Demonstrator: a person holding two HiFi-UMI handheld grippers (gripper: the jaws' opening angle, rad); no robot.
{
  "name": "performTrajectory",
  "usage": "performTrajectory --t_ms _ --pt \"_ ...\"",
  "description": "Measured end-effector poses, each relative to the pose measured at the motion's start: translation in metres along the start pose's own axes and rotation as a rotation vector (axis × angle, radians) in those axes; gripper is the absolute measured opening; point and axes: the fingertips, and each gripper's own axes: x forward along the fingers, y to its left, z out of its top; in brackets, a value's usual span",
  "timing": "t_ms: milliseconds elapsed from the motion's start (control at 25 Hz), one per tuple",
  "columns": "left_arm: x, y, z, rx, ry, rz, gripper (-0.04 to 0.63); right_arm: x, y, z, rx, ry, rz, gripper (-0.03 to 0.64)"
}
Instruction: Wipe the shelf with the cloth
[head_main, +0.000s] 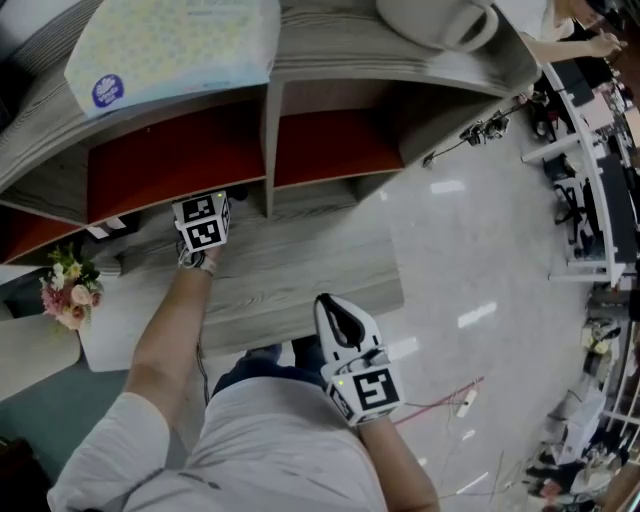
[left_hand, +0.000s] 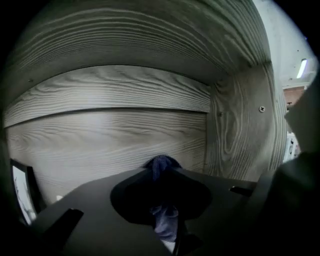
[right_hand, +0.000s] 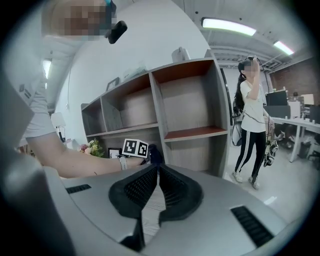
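The grey wood-grain shelf unit (head_main: 300, 275) fills the upper half of the head view, seen from above, with red-brown boards in its upper compartments; the right tool's view shows it from the front instead, as two columns of open compartments. Only that view shows a standing person (right_hand: 252, 120) well to the right of the unit. On the top board lie a pack of tissues (head_main: 170, 45) at the left and a white mug (head_main: 440, 22) at the right, which neither tool view takes in.

The left tool (head_main: 203, 225) reaches onto a lower board just left of the central divider, and the head view shows only its marker cube. Its own view looks into the compartment's back right corner, and there the left tool (left_hand: 161, 176) is pinching the blue cloth (left_hand: 159, 163), a fold poking out past the tips; whether the cloth touches the wood cannot be told.

The right tool (head_main: 328, 303) hangs near the person's body, off the shelf; its jaws (right_hand: 156, 170) are pressed together at the tips with nothing between them.

A bunch of flowers (head_main: 68, 292) stands at the far left.
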Motion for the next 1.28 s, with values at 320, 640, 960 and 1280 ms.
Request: performTrajectory --t_ms 320,640,960,1280 --pt "0.016 -0.063 0.014 0.056 -0.014 -0.133 0.069 -0.021 -0.020 -0.005 0.030 -0.017 -0.064 0.025" --pt "0.016 -0.085 0.028 -0.011 -0.046 -0.218 0.069 -0.037 -0.036 -0.008 0.061 -0.035 -0.104 0.025" --pt "-0.011 -0.097 0.037 0.013 -0.103 -0.324 0.066 -0.036 -0.032 -0.011 0.079 -0.045 -0.084 0.025" --pt "-0.066 -0.113 0.053 0.023 -0.179 -0.422 0.066 -0.024 -0.010 -0.006 0.063 -0.054 -0.031 0.025"
